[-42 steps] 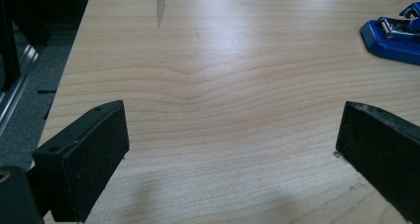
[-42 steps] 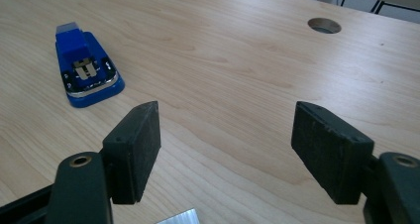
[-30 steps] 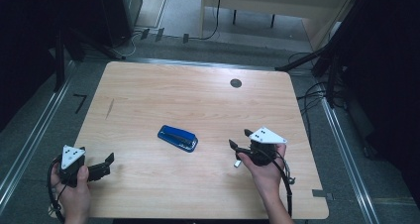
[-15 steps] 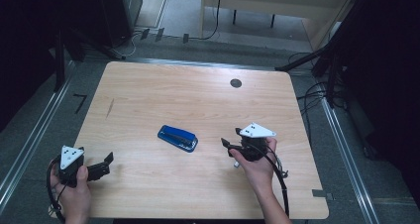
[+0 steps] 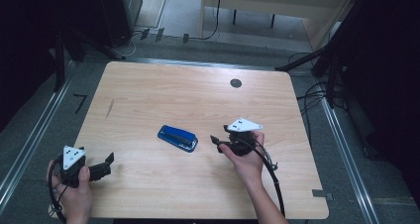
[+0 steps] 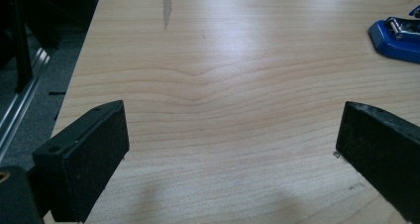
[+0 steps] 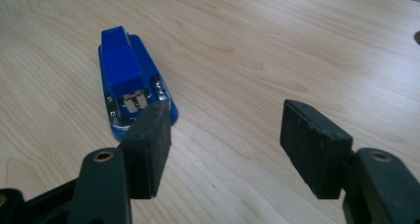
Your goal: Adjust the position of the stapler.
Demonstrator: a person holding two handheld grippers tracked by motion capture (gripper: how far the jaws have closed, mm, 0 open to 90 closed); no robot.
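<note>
Held right gripper point(image 5: 218, 140) just beside blue stapler point(image 5: 178, 138), jaws open and empty. Kept left gripper point(image 5: 106, 165) wide apart near table point(image 5: 163, 90) corner.

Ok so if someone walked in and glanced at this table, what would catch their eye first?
Probably the blue stapler, the one bright thing on the pale wooden table, lying near its middle. Next, the right gripper just beside it, jaws apart with nothing between them and pointing toward the stapler. The left gripper sits at the near left corner, jaws wide open over bare wood.
</note>
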